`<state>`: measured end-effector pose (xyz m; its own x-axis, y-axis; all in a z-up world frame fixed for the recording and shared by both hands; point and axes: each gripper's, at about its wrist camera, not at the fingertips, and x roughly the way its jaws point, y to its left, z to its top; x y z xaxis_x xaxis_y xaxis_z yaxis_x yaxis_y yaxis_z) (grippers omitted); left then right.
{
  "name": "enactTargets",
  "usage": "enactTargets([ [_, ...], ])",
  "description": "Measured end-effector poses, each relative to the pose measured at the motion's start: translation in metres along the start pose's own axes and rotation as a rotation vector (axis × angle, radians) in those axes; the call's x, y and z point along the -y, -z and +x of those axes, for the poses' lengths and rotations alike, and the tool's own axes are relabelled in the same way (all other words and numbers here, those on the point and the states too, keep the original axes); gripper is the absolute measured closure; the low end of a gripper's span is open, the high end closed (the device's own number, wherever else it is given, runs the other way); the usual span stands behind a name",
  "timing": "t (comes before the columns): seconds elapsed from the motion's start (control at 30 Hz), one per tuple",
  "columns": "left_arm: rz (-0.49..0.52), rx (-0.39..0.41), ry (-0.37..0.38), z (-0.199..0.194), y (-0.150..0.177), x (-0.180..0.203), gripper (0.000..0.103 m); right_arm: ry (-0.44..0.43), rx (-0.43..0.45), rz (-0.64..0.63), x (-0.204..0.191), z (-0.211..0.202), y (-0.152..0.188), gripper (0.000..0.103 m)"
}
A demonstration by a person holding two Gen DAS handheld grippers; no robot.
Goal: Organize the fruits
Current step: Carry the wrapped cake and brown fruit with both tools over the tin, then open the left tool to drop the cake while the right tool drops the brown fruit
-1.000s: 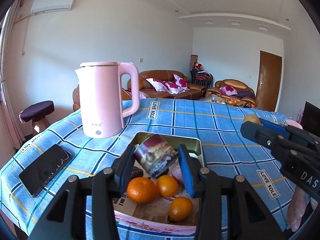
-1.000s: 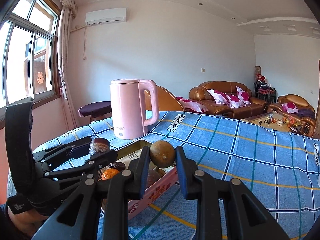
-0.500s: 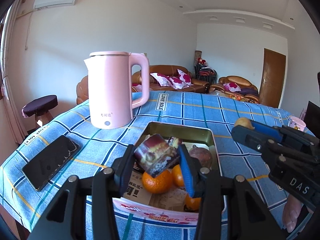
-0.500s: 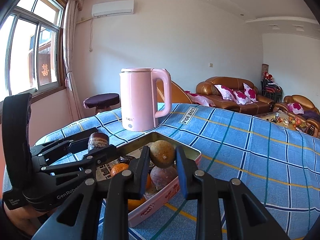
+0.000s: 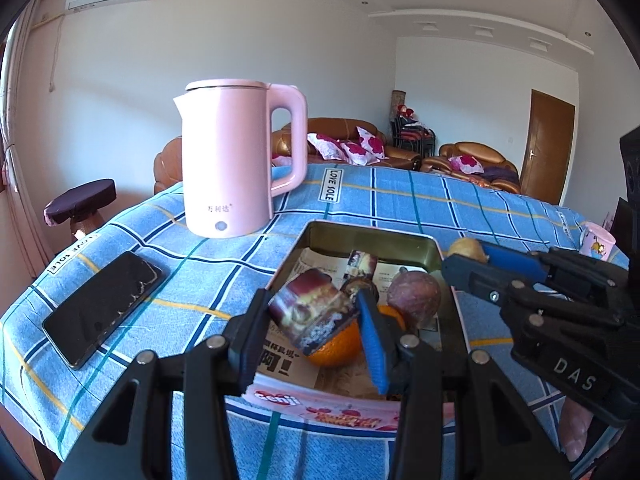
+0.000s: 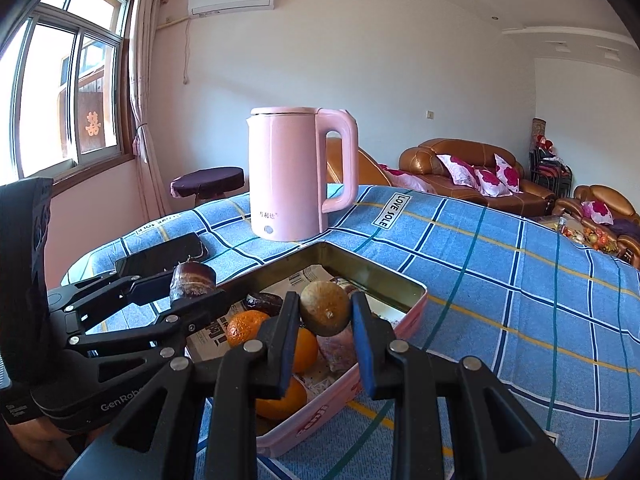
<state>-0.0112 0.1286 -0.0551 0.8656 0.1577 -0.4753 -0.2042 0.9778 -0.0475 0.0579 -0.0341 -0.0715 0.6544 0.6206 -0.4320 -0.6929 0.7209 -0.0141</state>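
Currently left gripper point(image 5: 316, 316) clamps a blurred packet point(image 5: 310, 314); right gripper point(image 6: 325, 314) clamps a brown fruit point(image 6: 325, 308). Both partly hide oranges point(image 6: 244, 328) below, in the tin point(image 6: 400, 280).

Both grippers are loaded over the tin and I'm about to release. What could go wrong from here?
1. The left gripper pinches the dark wrapped piece tilted, so it may roll on landing.
2. The brown fruit in the right gripper hangs near the tin's right rim and may drop outside.
3. The grippers are close and could collide.
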Motion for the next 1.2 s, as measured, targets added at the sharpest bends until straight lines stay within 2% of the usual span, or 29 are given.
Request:
enactTargets([
  [0.5, 0.029, -0.09, 0.004, 0.017, 0.011, 0.007, 0.056, -0.008, -0.134, 0.015, 0.002, 0.029, 0.014, 0.075],
  [0.63, 0.027, -0.075, -0.002, 0.013, 0.011, 0.007, 0.043, -0.019, -0.159, 0.029, 0.003, 0.033, 0.016, 0.073],
  [0.77, 0.005, -0.058, -0.006, 0.008, 0.009, 0.003, 0.027, -0.011, -0.147, 0.04, 0.005, 0.029, 0.015, 0.071],
  [0.83, -0.005, -0.043, -0.008, 0.004, 0.007, 0.001, 0.025, -0.002, -0.14, 0.048, 0.007, 0.026, 0.015, 0.069],
  [0.9, -0.013, -0.026, 0.0, 0.0, 0.005, 0.0, 0.024, 0.018, -0.139, 0.05, 0.009, 0.023, 0.016, 0.06],
  [1.0, -0.02, 0.003, 0.004, -0.008, 0.002, -0.001, 0.019, 0.047, -0.13, 0.058, 0.012, 0.014, 0.018, 0.058],
  [1.07, -0.026, 0.025, -0.005, -0.013, 0.0, 0.0, 0.009, 0.075, -0.114, 0.069, 0.017, 0.005, 0.018, 0.058],
  [1.2, -0.025, 0.045, -0.005, -0.019, -0.004, 0.002, 0.009, 0.114, -0.079, 0.097, 0.027, -0.014, 0.017, 0.054],
])
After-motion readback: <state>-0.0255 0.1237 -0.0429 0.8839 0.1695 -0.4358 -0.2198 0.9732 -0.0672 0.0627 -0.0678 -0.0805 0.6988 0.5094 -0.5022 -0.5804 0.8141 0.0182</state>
